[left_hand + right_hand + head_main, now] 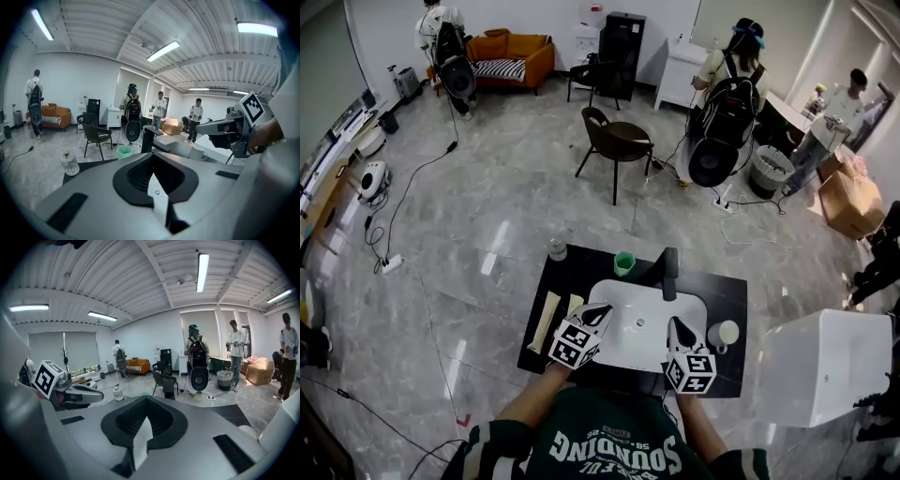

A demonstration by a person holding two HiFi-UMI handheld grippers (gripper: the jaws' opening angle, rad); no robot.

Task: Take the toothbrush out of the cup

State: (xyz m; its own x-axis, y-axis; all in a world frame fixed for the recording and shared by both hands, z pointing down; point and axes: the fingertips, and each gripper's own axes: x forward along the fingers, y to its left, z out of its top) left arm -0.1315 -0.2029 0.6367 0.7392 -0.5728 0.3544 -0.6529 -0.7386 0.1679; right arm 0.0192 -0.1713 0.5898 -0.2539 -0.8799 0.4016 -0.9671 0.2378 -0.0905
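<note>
Toothbrush isn't spotted anywhere tbh: nothing is seen poking out of the green cup [624, 263] behind the sink [619, 298] or the white mug [724, 333] beside it, so it's either out already or too small to be made out. The left gripper [598, 314] and right gripper [679, 328] are held at the basin's near edge, jaws pressed together on nothing. Only "SOUNDING" can be read, upside down on the green shirt [609, 450].
</note>
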